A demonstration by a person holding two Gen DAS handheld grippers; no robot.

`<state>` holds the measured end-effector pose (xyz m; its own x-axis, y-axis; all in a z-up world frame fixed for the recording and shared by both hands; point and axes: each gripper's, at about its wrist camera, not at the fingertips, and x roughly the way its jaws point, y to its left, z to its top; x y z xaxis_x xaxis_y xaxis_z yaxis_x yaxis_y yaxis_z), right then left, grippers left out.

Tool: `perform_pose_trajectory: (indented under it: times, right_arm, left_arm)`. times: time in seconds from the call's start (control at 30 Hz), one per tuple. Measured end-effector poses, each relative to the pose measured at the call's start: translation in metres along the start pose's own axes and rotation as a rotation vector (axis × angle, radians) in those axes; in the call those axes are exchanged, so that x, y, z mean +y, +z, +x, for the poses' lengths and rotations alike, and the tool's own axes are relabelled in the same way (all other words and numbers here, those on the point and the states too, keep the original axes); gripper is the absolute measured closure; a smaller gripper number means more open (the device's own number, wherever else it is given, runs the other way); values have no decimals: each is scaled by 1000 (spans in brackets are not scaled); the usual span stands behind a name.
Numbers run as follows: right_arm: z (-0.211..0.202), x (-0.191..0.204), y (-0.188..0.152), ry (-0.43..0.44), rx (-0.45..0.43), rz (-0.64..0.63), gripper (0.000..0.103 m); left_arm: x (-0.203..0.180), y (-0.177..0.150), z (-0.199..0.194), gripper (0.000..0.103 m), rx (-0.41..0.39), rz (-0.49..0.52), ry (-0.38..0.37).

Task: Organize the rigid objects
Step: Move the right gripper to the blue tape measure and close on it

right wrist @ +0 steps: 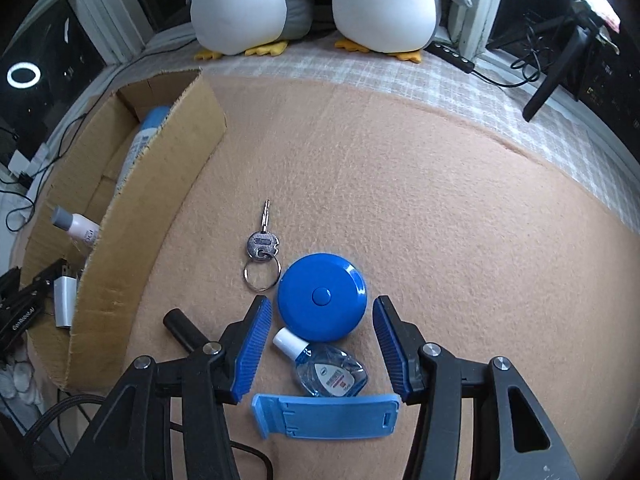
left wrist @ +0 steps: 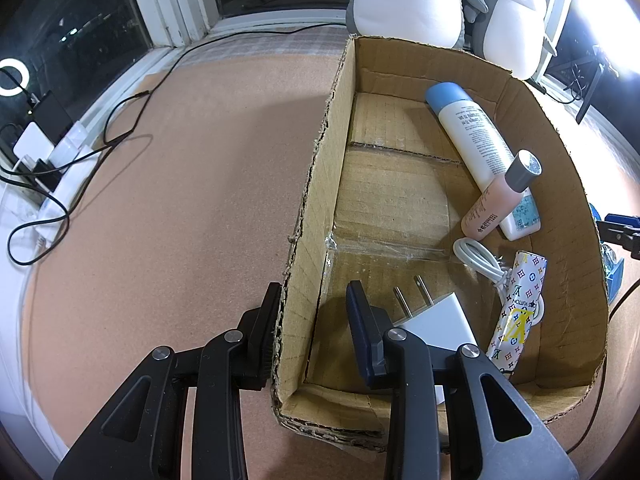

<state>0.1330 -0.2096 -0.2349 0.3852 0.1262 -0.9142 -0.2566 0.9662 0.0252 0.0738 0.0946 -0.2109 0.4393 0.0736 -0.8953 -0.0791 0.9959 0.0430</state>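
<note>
left gripper (left wrist: 314, 312): we see it pinching the cardboard box (left wrist: 320, 168) by its near wall, one finger outside, one inside.
right gripper (right wrist: 320, 344): fingers spread, nothing gripped; we see the blue round case (right wrist: 322, 296) and small clear bottle (right wrist: 328, 368) lying on the felt between them (bottle touching the case).
key (right wrist: 262, 240): on the felt just beyond the case, ring attached.
blue flat clip (right wrist: 326, 416): nearest the camera.
box contents: white charger (left wrist: 436, 316), patterned tube (left wrist: 518, 304), pink bottle (left wrist: 496, 200), white bottle (left wrist: 472, 132).

Blue jaws of the right gripper (right wrist: 318, 344) flank, seemingly untouched, a small bottle (right wrist: 326, 368).
</note>
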Motion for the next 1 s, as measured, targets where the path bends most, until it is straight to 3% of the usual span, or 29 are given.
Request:
perform_pose_trajectory:
  times: [0.67,1.0]
  right_arm:
    - [11,-13,0,-32,22,-3,57]
    - [-2,-17,-3,-4,-29,34,57]
  left_arm:
    - [0,0,0,72,-1,0,1]
    - [-1,0,0,72,-1,-3,1]
